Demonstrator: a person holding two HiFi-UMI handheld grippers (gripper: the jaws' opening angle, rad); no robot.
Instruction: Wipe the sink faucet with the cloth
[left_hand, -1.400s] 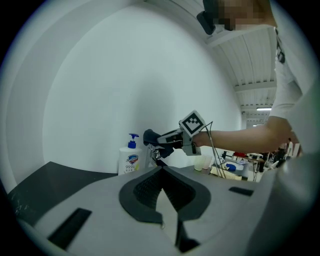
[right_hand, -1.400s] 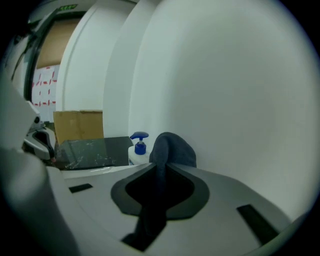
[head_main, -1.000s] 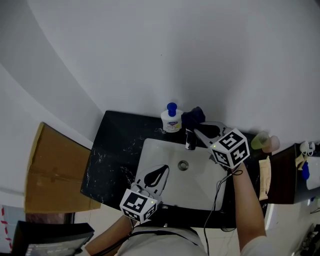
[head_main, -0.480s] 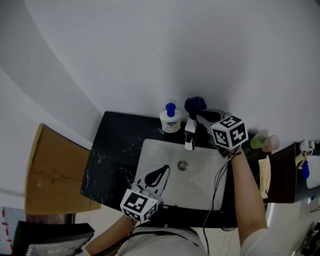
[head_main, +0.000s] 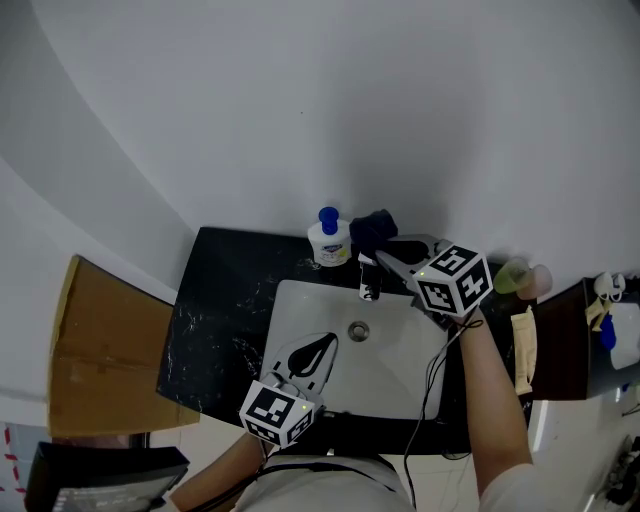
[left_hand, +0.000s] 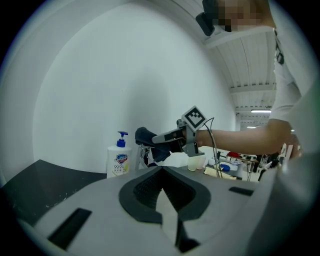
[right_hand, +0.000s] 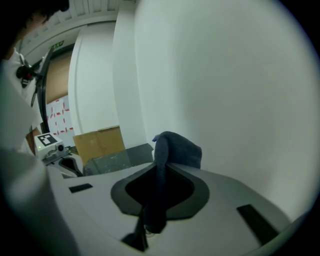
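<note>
Comparing with half a second earlier, the cloth (head_main: 372, 228) has been brought down from above the faucet (head_main: 367, 278) onto its rear top, so a wiping stroke is judged under way. The cloth is pinched in the right tongs (head_main: 383, 250). The left tongs (head_main: 322, 348) are closed on nothing and held over the sink (head_main: 295, 305). The faucet's long axis runs from the wall toward the person, with its spout aimed over the basin.

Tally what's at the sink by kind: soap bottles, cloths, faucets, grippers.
Soap bottle: 1
Cloth: 1
Faucet: 1
Grippers: 2 (left gripper, right gripper)
Total: 5
</note>
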